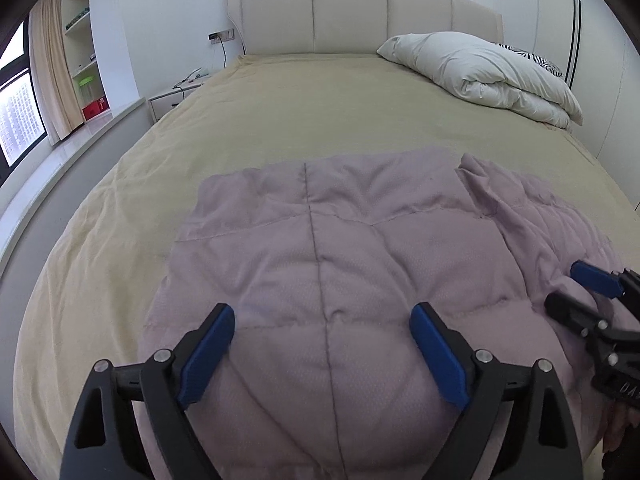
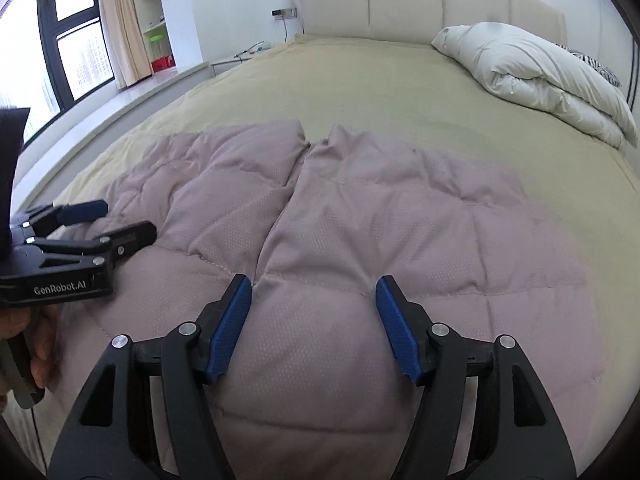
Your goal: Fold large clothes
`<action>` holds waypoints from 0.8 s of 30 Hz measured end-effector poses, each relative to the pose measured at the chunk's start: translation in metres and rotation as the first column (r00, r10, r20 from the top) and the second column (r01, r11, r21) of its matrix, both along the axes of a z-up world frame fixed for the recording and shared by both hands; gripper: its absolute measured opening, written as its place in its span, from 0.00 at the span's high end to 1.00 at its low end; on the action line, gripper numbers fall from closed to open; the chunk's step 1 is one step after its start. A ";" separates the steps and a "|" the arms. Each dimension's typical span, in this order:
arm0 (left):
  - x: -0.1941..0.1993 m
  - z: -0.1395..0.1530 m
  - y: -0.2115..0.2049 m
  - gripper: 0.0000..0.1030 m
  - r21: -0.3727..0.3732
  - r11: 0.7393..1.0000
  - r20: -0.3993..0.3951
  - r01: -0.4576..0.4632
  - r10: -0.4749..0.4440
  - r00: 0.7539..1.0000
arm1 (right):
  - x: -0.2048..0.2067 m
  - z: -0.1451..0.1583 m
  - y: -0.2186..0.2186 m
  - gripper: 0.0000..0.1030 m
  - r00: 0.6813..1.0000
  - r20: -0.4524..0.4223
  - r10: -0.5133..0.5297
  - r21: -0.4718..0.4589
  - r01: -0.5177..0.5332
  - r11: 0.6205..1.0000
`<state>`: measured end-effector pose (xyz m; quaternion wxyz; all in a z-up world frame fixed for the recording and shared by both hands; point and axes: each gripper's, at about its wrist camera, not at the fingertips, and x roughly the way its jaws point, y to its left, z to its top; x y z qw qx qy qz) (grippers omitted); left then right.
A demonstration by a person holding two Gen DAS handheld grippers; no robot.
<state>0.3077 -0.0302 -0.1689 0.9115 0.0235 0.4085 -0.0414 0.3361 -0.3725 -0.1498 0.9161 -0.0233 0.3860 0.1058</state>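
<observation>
Nearest the left wrist camera, the left gripper (image 1: 322, 322) stands spread wide, its blue pads (image 1: 208, 354) clear of the fabric below and nothing caught between them. Beneath it lies the mauve quilted garment (image 1: 360, 248), spread flat on the near part of the bed, with a dark seam running down its middle in this view. At the right edge of the same view the right gripper (image 1: 576, 286) is seen side-on, just over the garment.

From the right wrist camera, the right gripper (image 2: 314, 288) is likewise released, pads (image 2: 394, 330) parted over the padded cloth, gripping nothing. To its left the left gripper (image 2: 128, 218) hovers with jaws apart, held by a hand (image 2: 40, 344) at the frame's edge. The garment (image 2: 420, 216) shows two panels meeting at a slit near its far edge.

Beyond the garment, the beige bed cover (image 1: 320, 108) runs to a cream padded headboard (image 1: 352, 12). A white folded duvet (image 1: 492, 76) rests at the far right corner, well apart from the garment.
</observation>
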 end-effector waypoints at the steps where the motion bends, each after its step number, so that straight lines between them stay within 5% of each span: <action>1: -0.010 0.007 -0.001 0.11 0.001 1.000 0.027 -0.005 0.005 1.000 | -0.010 0.010 -0.009 0.37 0.999 0.045 -0.018 0.005 0.018 1.000; 5: -0.032 0.018 -0.029 0.11 0.049 0.996 0.088 0.074 -0.078 0.993 | -0.034 0.028 -0.059 0.33 0.971 0.151 -0.184 -0.012 0.188 0.982; 8: -0.023 -0.001 -0.050 0.11 0.077 0.990 0.041 0.115 -0.118 0.992 | -0.019 0.001 -0.094 0.33 0.958 -0.021 -0.287 -0.017 0.287 0.958; 12: -0.009 -0.016 -0.043 0.05 0.011 0.996 0.009 0.093 -0.093 0.996 | -0.024 -0.026 -0.101 0.33 0.971 0.001 -0.239 -0.057 0.238 0.969; 19: 0.001 -0.023 -0.043 0.01 0.012 0.994 -0.007 0.105 -0.105 0.994 | -0.019 -0.041 -0.096 0.33 0.972 -0.013 -0.236 -0.075 0.234 0.969; 22: -0.013 -0.006 -0.031 0.12 0.000 0.996 0.015 0.094 -0.094 0.995 | -0.019 -0.019 -0.092 0.33 0.956 -0.077 -0.284 -0.069 0.279 0.958; 24: -0.026 0.004 -0.018 0.12 0.015 0.998 0.055 0.068 -0.069 0.996 | -0.034 0.006 -0.083 0.33 0.966 -0.024 -0.258 0.052 0.259 0.965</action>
